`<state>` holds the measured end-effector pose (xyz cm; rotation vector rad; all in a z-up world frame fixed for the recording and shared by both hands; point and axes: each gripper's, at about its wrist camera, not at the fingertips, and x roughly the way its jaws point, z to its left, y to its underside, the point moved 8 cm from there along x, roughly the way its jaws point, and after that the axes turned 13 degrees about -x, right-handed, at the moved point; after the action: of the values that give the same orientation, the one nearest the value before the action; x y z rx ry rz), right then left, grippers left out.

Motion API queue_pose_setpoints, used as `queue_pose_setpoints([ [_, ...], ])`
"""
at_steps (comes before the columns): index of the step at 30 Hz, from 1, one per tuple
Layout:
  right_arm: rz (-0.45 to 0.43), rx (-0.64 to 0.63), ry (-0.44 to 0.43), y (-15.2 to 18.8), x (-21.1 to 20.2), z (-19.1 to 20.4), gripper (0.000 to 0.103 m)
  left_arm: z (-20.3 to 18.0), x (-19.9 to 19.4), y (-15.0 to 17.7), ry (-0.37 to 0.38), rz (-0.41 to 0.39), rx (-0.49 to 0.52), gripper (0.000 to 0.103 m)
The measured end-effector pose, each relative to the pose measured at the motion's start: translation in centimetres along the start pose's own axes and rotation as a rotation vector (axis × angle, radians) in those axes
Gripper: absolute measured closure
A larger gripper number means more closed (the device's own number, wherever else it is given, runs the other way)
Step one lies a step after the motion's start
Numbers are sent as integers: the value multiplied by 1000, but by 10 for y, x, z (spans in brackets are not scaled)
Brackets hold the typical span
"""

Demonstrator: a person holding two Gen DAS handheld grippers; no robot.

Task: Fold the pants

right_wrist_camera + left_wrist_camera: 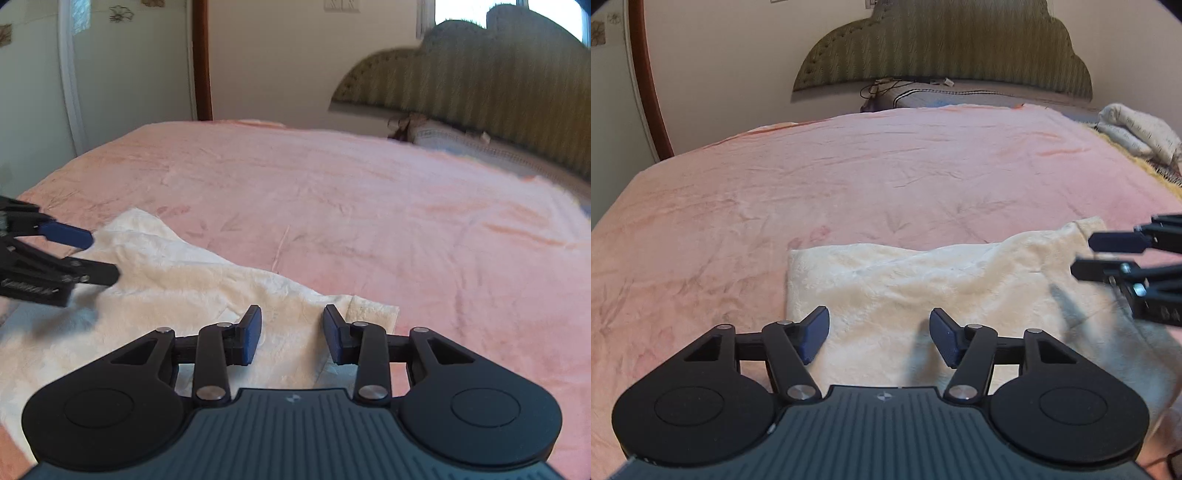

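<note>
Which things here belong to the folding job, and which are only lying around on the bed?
For the job:
cream pants
left gripper, open
right gripper, open

Just lying about:
pink blanket
white folded cloth
pillow
cables
headboard
</note>
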<state>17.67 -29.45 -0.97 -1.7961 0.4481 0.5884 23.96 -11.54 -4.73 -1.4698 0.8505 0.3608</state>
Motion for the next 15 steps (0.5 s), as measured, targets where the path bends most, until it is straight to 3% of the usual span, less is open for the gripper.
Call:
queue_pose_setpoints([
  [4,-19,-10,-59,7,-22,23,58,-3,-5,10,-17,3,-15,33],
  [9,64,-11,22,28,-2,17,58,-7,-8,18,-47,-6,-3,31],
  [15,-22,26,-21,22,-37,33,57,-8,-14,24,-50,-8,-10,26],
])
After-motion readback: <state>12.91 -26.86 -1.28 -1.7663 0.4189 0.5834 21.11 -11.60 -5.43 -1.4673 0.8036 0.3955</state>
